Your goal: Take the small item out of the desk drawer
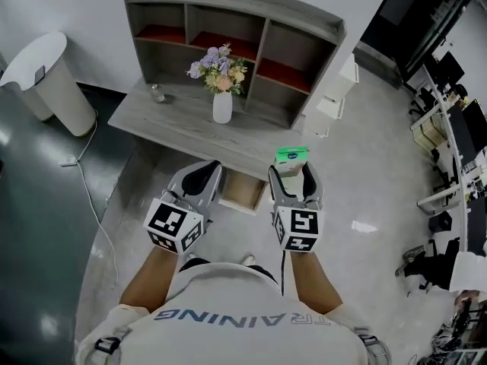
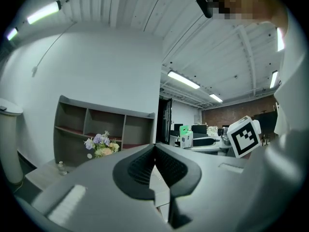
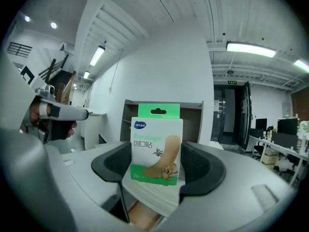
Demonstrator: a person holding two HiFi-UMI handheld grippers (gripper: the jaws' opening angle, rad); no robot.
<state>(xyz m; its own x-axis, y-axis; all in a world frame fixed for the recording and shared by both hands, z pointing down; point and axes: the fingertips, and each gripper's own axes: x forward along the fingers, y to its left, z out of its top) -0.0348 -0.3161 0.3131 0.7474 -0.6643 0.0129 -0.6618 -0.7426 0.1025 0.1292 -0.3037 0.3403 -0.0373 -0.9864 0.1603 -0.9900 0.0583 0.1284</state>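
My right gripper (image 1: 294,172) is shut on a small green-and-white bandage box (image 1: 292,155), held upright above the desk's front edge. In the right gripper view the box (image 3: 157,149) stands between the two dark pads (image 3: 112,164) and fills the gap of the gripper (image 3: 157,164). Below the desk's front edge, between my two grippers, the wooden drawer (image 1: 242,192) stands pulled out. My left gripper (image 1: 204,175) hovers left of the drawer, its jaws together and nothing in them. Its pads (image 2: 140,168) meet at the tip of the gripper (image 2: 155,149).
The grey desk (image 1: 175,124) carries a hutch (image 1: 228,29), a white vase of flowers (image 1: 222,105) and a small bottle (image 1: 157,93). A white bin (image 1: 49,82) stands at the left with a cable (image 1: 87,181) on the floor. A white stepped stand (image 1: 335,97) is right of the desk.
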